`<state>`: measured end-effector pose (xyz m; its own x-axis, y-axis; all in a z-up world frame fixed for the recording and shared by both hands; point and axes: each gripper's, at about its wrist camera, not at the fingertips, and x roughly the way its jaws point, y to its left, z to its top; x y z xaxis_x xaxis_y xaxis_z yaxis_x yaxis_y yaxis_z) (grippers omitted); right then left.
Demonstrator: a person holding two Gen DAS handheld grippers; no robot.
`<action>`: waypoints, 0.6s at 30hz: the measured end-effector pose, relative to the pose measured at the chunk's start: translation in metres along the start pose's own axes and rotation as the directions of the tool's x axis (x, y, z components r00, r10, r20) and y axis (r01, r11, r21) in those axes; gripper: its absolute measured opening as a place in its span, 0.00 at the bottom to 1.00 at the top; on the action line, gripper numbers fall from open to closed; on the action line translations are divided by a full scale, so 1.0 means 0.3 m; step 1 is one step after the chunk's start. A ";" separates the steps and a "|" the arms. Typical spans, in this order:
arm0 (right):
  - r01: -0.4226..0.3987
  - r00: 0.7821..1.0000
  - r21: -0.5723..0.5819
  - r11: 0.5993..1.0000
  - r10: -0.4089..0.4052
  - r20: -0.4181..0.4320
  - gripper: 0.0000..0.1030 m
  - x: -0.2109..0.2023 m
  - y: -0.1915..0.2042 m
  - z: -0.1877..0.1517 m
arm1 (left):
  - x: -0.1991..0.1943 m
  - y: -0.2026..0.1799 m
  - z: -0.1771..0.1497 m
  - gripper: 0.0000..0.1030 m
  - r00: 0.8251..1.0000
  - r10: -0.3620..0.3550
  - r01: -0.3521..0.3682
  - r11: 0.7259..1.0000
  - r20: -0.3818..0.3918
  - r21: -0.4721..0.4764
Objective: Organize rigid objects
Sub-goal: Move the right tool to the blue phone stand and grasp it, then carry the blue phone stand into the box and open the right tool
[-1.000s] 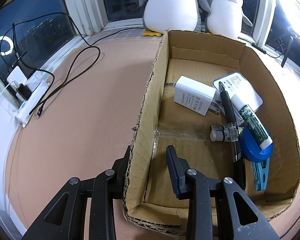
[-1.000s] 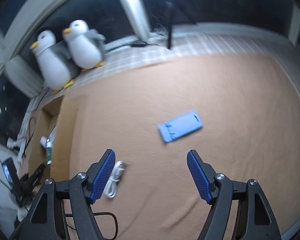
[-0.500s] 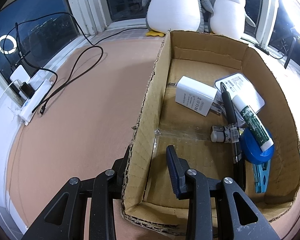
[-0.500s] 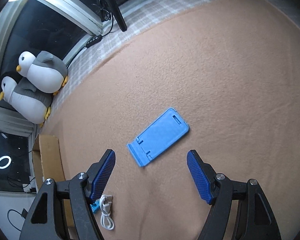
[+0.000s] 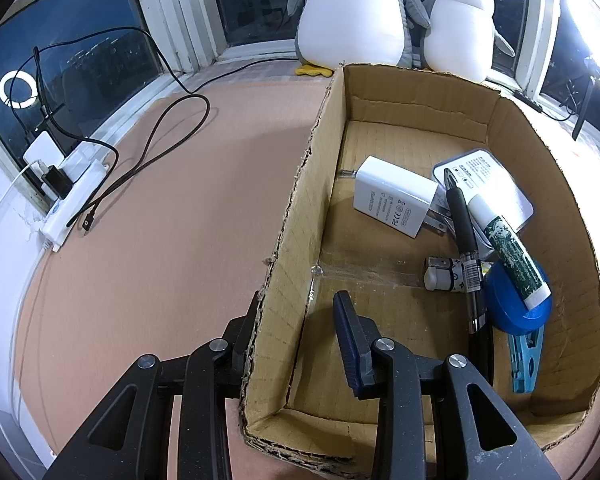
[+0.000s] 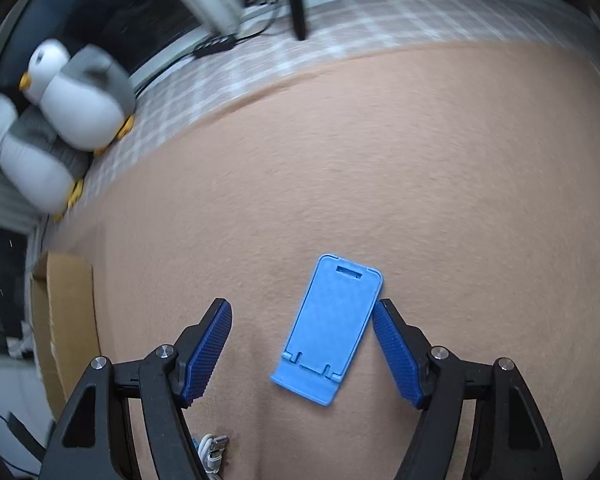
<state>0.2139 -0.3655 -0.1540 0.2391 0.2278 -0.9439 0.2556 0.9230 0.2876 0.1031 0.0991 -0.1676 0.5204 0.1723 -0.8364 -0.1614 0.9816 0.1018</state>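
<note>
In my left wrist view the cardboard box [image 5: 300, 208] fills the right half of the frame, with the left gripper [image 5: 296, 332] straddling its near left wall. Inside, the charger [image 5: 392, 196] lies left of the pen [image 5: 466, 240]; the tube [image 5: 508, 248] rests on the round lid [image 5: 516, 308], lower right. Two plush penguins [image 5: 400, 16] stand behind the box. In my right wrist view the phone stand [image 6: 328, 328] lies between the right gripper [image 6: 302, 344]'s fingers, nearer the right one.

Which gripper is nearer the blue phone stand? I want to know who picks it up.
Right. The right gripper hangs over the blue phone stand, jaws open either side. The left gripper is away at the cardboard box, clamped on its wall.
</note>
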 end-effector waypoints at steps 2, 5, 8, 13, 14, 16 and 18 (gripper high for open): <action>0.044 0.999 -0.076 0.996 -0.043 0.004 0.62 0.008 0.045 -0.018 | -0.001 -0.001 0.000 0.35 1.000 -0.002 0.002 1.000 0.003 0.001; 0.105 0.994 -0.141 0.984 -0.102 0.028 0.58 0.013 0.074 -0.057 | 0.002 -0.001 0.003 0.35 1.000 -0.005 0.005 1.000 0.008 -0.002; 0.202 0.979 -0.202 0.958 -0.194 0.058 0.41 0.017 0.096 -0.080 | 0.006 0.005 0.008 0.35 1.000 -0.013 0.013 1.000 0.011 -0.017; 0.211 0.977 -0.208 0.955 -0.202 0.064 0.35 0.011 0.080 -0.079 | 0.014 0.010 0.014 0.35 0.999 -0.027 0.027 1.000 0.019 -0.016; 0.212 0.977 -0.209 0.955 -0.202 0.065 0.35 0.011 0.080 -0.077 | 0.014 0.011 0.015 0.35 0.999 -0.030 0.030 0.999 0.019 -0.014; 0.209 0.977 -0.208 0.955 -0.199 0.070 0.34 0.013 0.082 -0.073 | 0.017 0.016 0.016 0.35 0.999 -0.038 0.038 0.999 0.019 -0.015; 0.191 0.981 -0.199 0.961 -0.179 0.079 0.33 0.003 0.074 -0.079 | 0.019 0.019 0.018 0.35 0.999 -0.044 0.045 0.999 0.019 -0.014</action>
<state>0.1976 -0.3375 -0.1523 0.2626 0.0342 -0.9643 0.1051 0.9924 0.0638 0.1096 0.1060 -0.1690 0.5432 0.1302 -0.8294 -0.1502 0.9870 0.0566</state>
